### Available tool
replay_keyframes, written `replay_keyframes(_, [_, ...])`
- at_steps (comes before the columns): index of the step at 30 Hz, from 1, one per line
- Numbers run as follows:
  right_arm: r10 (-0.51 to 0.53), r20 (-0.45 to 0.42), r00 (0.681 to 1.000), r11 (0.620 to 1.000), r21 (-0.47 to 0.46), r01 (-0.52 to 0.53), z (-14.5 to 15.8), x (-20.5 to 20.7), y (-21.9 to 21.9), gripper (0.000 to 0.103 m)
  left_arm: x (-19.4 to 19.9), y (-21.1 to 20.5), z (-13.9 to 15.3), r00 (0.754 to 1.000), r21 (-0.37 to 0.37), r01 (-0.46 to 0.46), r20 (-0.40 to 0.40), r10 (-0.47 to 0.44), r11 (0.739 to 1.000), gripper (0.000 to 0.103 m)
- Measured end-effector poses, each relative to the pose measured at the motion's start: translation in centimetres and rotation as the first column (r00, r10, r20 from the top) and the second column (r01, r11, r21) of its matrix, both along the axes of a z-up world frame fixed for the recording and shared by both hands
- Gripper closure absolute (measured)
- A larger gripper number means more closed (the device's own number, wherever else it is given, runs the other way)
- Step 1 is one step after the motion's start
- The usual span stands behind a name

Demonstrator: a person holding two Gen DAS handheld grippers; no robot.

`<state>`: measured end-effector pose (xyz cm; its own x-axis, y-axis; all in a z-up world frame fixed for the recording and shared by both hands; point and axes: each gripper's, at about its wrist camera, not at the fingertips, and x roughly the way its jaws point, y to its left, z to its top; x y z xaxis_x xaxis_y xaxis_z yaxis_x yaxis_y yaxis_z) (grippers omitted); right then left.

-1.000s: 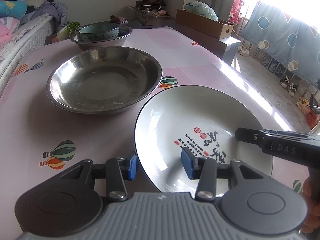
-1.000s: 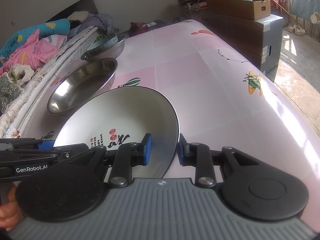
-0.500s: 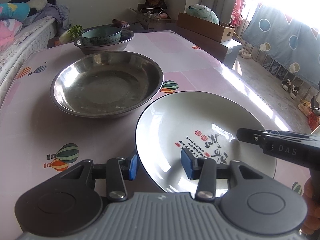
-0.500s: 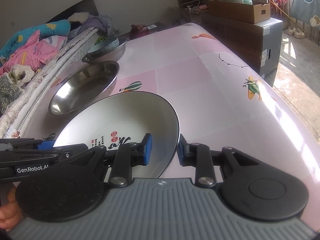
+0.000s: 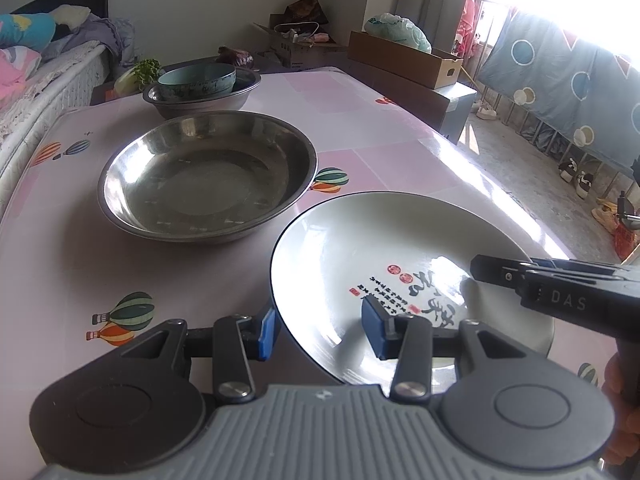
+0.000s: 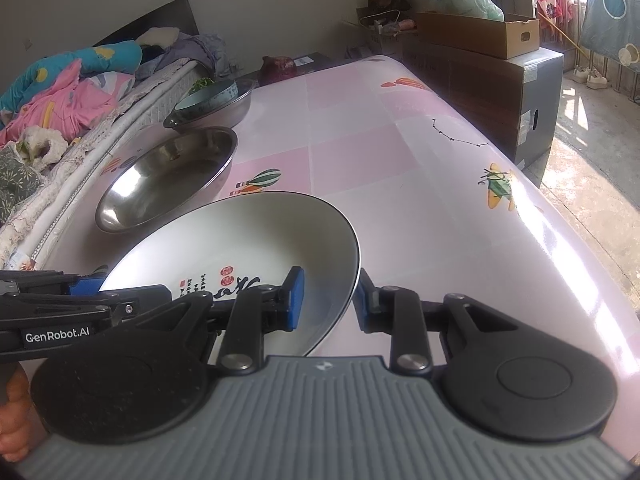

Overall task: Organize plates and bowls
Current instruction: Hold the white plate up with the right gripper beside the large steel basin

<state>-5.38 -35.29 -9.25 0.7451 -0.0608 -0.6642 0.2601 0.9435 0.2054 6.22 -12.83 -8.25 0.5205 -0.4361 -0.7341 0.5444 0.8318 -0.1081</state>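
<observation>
A big white plate (image 5: pixel 384 256) with a thin dark edge sits near the front, tipped a little. It has black writing and small red stamps painted inside. At about 10 o'clock from it, just beside its edge, a wide shiny metal bowl (image 5: pixel 208 176) rests flat and empty on the pink surface (image 5: pixel 360 120). Farther back at 12 o'clock from that one, a smaller metal bowl (image 5: pixel 200 102) holds a blue-green bowl (image 5: pixel 196 80) inside it.

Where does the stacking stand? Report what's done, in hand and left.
Done: the teal bowl sits nested in the small steel basin. In hand: the white plate, both the left gripper and right gripper straddling its rim. Left: placing it, probably with the large steel basin, which sits empty.
</observation>
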Motion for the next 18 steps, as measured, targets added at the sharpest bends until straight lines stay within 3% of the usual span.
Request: replay_keyframes(18, [-0.008,0.002,1.0,0.999,0.034,0.008,-1.2,-0.1,-0.9,0.078,1.2,0.4,-1.2,0.999,-0.03,0.019,-0.044,-0.02,0.999,0.067])
